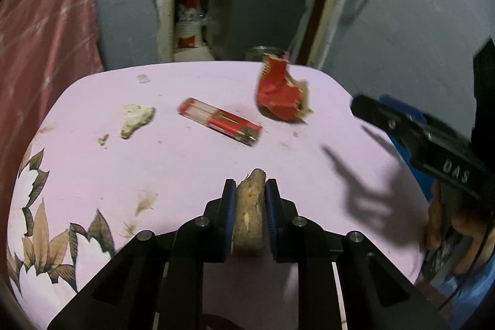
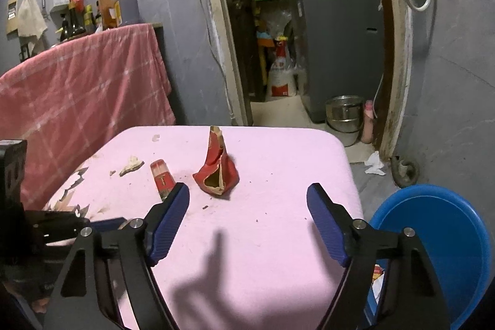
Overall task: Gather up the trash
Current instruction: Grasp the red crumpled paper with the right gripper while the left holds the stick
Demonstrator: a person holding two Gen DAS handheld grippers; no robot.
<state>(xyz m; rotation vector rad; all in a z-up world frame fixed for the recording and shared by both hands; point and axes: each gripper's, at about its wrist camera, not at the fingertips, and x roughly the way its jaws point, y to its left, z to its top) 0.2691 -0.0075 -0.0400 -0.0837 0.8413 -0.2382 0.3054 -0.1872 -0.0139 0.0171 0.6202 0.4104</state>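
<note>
A brown scrap (image 1: 249, 212) sits clamped in the left gripper (image 1: 250, 190) above the near part of the pink table (image 1: 191, 163). Carry it level, rightward to the blue bin (image 2: 439, 240); the right gripper (image 2: 249, 200) gapes empty.

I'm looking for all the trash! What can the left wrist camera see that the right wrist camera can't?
Only the left wrist view shows the brown stick pinched in the left gripper. Only the right wrist view shows the blue tub beside the table and the open, empty right gripper. Both show the pink tablecloth, the crumpled red wrapper, the red lighter and the pale scrap.
</note>
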